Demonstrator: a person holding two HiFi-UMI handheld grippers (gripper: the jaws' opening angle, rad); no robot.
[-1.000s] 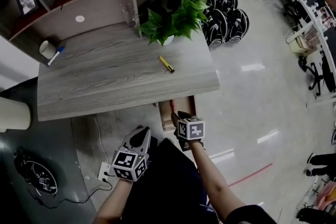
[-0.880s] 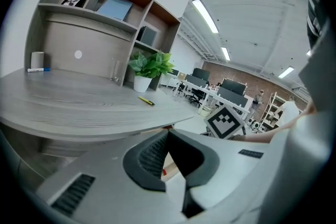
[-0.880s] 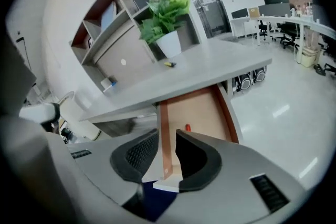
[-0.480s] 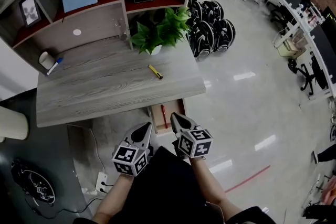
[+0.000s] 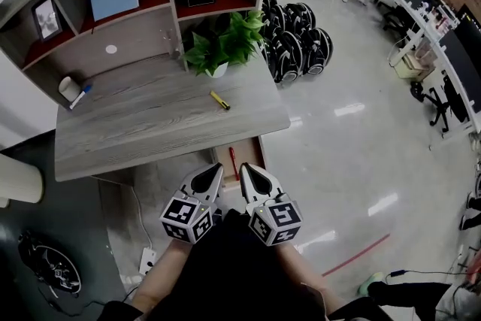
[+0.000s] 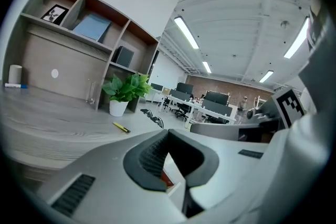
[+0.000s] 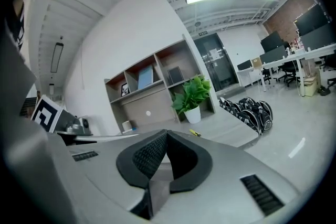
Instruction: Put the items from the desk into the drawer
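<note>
- One red pen (image 5: 233, 159) already lies in the open drawer (image 5: 249, 152) under the bench (image 5: 150, 124) edge; I'd say that part is done.
- Still out: a yellow marker (image 5: 219, 101) mid-bench, and a blue pen (image 5: 80, 95) beside the white cup (image 5: 68, 88) at the far left.
- The left tool (image 5: 214, 173) and right tool (image 5: 249, 173) are both closed on nothing, held near the person's body.
- A potted plant (image 5: 225, 49) stands just behind the yellow marker, so the reach looks tight there.

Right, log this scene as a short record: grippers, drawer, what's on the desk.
left gripper: shut, empty
right gripper: shut, empty, beside the left
drawer: open under the desk, red pen inside
desk: yellow tool near potted plant; marker by white cup
left to stow: yellow tool, marker
</note>
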